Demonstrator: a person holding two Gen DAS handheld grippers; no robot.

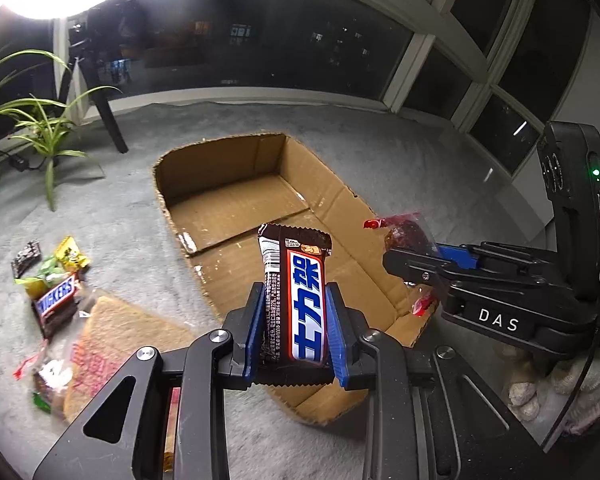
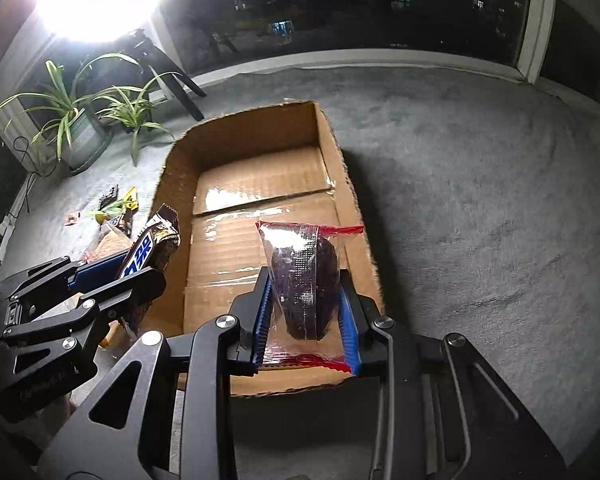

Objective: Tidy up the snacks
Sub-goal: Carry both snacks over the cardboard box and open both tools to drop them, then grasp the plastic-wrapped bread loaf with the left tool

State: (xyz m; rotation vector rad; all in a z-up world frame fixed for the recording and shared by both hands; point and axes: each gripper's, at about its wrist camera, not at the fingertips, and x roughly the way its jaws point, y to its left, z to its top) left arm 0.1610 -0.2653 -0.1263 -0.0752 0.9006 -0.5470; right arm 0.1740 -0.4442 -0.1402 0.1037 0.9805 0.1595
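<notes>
Between my left gripper's (image 1: 294, 320) blue pads a Snickers bar (image 1: 296, 300) clamped upright, my right gripper (image 2: 306, 304) pinching a red-edged clear packet (image 2: 304, 280), both above the open cardboard box (image 2: 240, 148), loose snack pile (image 1: 54, 280) left on grey carpet (image 2: 480, 200), potted plants (image 2: 80, 120) beyond.

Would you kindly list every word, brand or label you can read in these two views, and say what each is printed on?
"士力架": on the Snickers bar held in the left gripper.
"SNICKERS": on another bar in the snack pile on the carpet.
"DAS": on the right gripper's body.
Unreadable: the bar's small print and barcode, red print on the flat tan packet, and the clear red-edged packet in the right gripper.
</notes>
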